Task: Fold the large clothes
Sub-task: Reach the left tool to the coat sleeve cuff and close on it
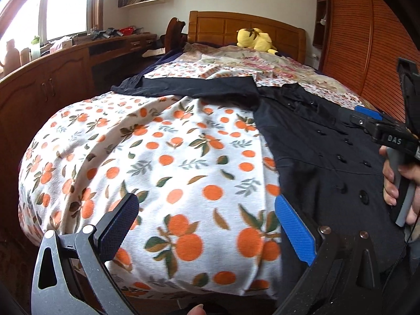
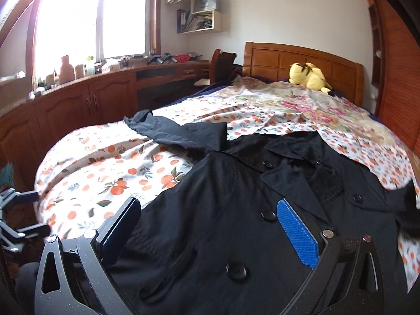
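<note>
A black coat (image 2: 236,210) lay spread on the orange-print bedspread (image 1: 157,157), 1 sleeve (image 2: 178,134) stretched left. Both the left gripper (image 1: 207,225) and the right gripper (image 2: 210,225) hung open, empty. A yellow plush (image 2: 309,76) sat by the headboard (image 2: 302,55).

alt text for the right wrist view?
A black double-breasted coat lies spread front-up on a bed with an orange-print sheet, one sleeve stretched out to the left. The open right gripper hovers over the coat's buttoned front. A yellow plush toy sits by the wooden headboard.
</note>
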`<action>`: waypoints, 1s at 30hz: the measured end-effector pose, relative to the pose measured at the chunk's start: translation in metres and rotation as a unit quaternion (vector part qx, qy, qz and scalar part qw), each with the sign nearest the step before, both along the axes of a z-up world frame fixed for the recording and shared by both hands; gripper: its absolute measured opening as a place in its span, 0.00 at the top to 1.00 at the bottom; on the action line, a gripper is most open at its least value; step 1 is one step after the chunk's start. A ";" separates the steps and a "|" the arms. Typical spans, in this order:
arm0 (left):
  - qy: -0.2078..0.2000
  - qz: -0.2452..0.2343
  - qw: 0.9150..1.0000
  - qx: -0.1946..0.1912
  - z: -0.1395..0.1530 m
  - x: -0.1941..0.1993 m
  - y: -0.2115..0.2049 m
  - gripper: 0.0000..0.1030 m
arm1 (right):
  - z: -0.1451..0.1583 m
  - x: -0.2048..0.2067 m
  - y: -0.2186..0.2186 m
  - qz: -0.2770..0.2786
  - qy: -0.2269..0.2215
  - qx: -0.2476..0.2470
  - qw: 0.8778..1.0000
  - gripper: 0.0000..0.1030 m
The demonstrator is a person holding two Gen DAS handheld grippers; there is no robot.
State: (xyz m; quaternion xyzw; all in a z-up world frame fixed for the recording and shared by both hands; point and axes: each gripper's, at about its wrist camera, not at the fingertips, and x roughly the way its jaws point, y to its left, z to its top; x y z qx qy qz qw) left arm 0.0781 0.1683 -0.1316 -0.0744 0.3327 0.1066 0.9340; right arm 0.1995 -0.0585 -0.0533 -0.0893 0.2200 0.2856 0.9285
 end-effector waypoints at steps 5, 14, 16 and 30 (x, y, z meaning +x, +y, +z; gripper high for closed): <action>0.018 0.011 1.000 -0.016 -0.005 0.008 0.027 0.02 | -0.026 0.007 -0.001 0.004 0.022 -0.009 1.000 0.00; 0.027 0.016 0.999 -0.020 0.005 0.076 0.077 0.23 | -0.029 0.013 -0.014 0.002 0.044 -0.009 0.999 0.00; 0.031 0.016 0.999 -0.019 0.004 0.095 0.083 0.29 | -0.028 0.013 -0.013 0.001 0.045 -0.011 0.999 0.00; 0.040 0.017 0.998 -0.049 0.001 0.230 0.105 0.32 | -0.034 0.026 0.007 -0.005 0.060 -0.014 0.998 0.00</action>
